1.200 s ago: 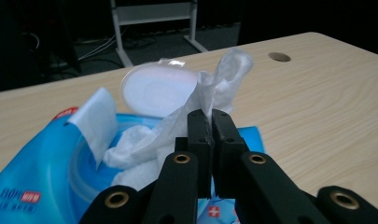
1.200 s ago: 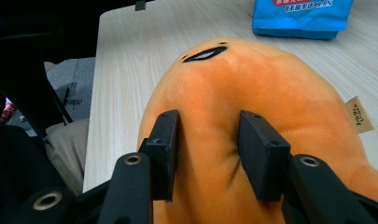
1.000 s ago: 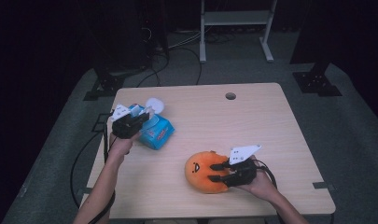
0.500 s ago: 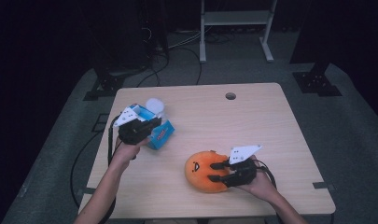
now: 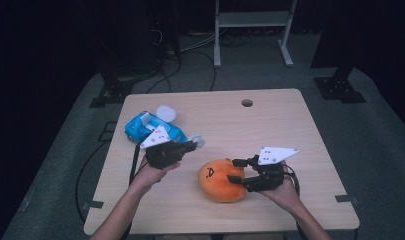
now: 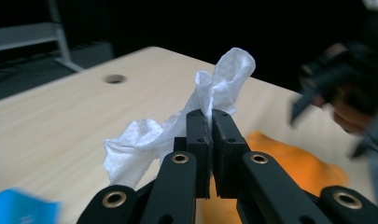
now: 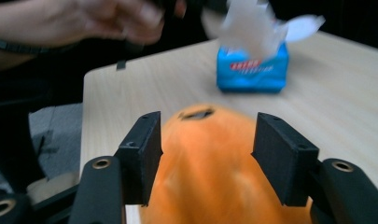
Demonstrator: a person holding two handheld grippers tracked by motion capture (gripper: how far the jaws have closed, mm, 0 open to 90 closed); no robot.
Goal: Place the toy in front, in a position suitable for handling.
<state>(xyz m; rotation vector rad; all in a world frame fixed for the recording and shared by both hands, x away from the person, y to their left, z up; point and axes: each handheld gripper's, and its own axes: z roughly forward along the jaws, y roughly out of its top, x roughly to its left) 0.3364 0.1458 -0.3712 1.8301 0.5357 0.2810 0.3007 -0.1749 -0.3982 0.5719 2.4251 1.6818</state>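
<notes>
L gripper (image 5: pixel 190 145) pinches white tissue (image 6: pixel 210 88) just right of blue tissue pack (image 5: pixel 140 126); R gripper (image 5: pixel 233 171) jaws just spread round orange plush (image 5: pixel 217 182), pack well off; table (image 5: pixel 290 130) right half bare

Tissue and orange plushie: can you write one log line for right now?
left tongs: shut on tissue | right tongs: opening around orange plushie | tissue pack: on table

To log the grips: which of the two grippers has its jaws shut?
The left gripper: shut on a white tissue. The right gripper stands open around the orange plush.
</notes>
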